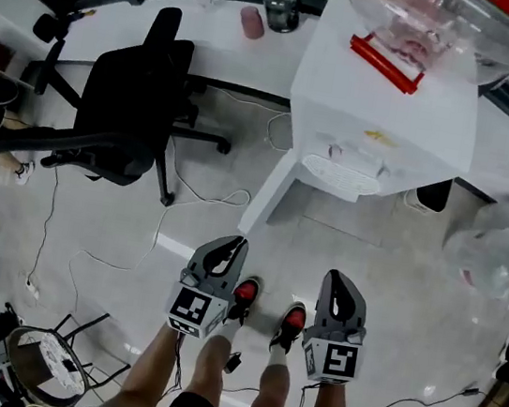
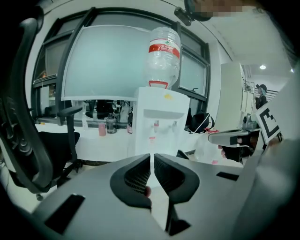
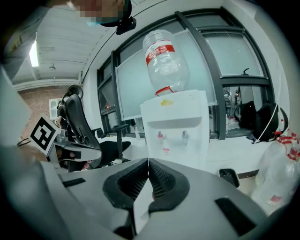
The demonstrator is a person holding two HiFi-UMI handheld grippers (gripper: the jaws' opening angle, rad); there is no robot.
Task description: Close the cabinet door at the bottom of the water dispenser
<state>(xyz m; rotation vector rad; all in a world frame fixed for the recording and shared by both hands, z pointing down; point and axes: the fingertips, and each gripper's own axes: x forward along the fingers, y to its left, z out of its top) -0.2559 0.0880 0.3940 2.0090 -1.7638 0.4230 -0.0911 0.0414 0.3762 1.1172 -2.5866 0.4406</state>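
Nearest the camera, the person's bare legs end in red-and-black shoes (image 1: 244, 293) on the pale grey floor (image 1: 402, 296). Beside the legs are the two grey hand-held grippers, each carrying a black-and-white marker cube and pointing ahead and somewhat downward. The left gripper (image 1: 235, 242) has its black ribbed jaws pressed together with nothing between them. The right gripper (image 1: 334, 278) is likewise closed and empty, its pads meeting along one thin line.

Just past the left gripper's tips, the flat white cabinet door (image 1: 271, 191) stands swung open from the base of the tall white water dispenser (image 1: 382, 113), its free edge reaching out toward the person. In the head view that edge lies very close to the left gripper. Whether they touch cannot be told. Both gripper views face the dispenser's front, where two small taps sit in a recess. The closed jaws cover its lower part.

On top of the dispenser stands an upturned clear plastic water bottle with a red label (image 1: 434, 16). To the right, a second clear empty bottle with red markings (image 1: 499, 249) is on the floor, and a small black box (image 1: 434, 194) is just beside the dispenser's base. To the left stands a black swivel office chair (image 1: 123, 102), with thin cables (image 1: 208, 196) trailing across the floor. Furthest off, a long white desk (image 1: 212, 45) runs beneath the windows, bearing a small pink cup (image 1: 252, 22) and a dark jar (image 1: 282, 8).
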